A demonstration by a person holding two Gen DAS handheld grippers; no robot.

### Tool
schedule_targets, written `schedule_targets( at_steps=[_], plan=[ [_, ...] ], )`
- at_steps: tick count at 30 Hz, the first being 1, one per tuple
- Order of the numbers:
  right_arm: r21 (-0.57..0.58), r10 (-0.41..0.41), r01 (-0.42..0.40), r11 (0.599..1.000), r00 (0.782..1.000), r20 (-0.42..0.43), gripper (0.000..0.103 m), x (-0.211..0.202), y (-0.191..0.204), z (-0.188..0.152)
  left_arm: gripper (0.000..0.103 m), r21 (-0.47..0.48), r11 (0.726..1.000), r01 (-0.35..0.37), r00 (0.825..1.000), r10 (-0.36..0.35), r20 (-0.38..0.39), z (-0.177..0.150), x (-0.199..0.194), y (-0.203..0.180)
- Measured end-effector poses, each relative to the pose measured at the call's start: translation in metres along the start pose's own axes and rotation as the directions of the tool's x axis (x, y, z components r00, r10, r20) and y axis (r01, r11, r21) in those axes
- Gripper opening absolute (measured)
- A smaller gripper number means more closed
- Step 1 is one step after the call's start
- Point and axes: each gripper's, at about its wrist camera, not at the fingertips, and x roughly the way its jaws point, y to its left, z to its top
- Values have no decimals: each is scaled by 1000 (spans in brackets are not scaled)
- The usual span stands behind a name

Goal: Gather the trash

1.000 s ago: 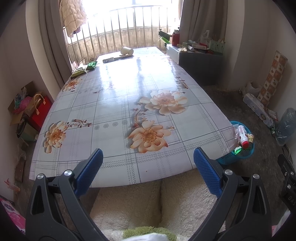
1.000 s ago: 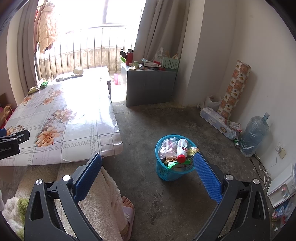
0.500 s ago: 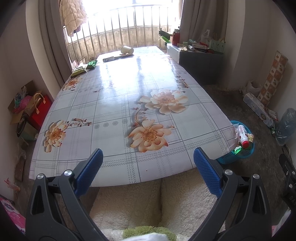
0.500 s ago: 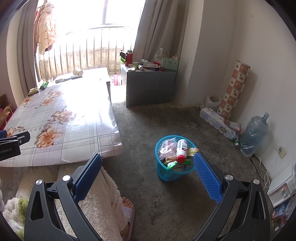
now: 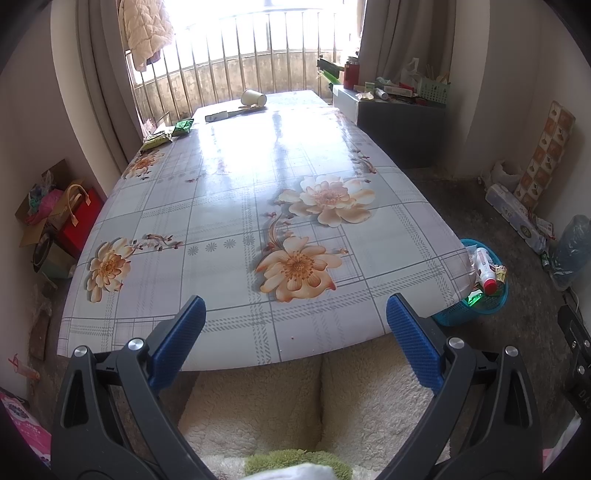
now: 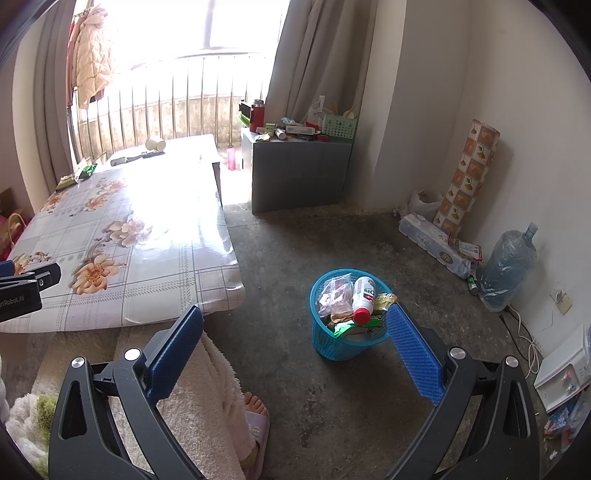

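A long table (image 5: 229, 206) with a flower cloth lies ahead of the left gripper (image 5: 295, 321), jaws wide apart, holding nothing. The right gripper (image 6: 295, 332) gapes empty too; the blue trash basket (image 6: 332, 343), full, sits between its fingers. A paper cup (image 5: 253, 98) lies far ahead.

Strong daylight comes to you from the window (image 5: 266, 33), which is burnt out to white. It makes glare on the far end of the table (image 5: 258, 122). Both views are sharp, but the fisheye bends the edges and darkens the corners.
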Motion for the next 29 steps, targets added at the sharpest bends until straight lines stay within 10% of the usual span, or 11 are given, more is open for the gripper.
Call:
schedule_targets(
  at_steps=[29],
  plan=[
    [8,6,-6,1000,1000,-3,97,1,0,1,94,7,1000,13,1000,-13,-9,0,1,-2]
  ],
)
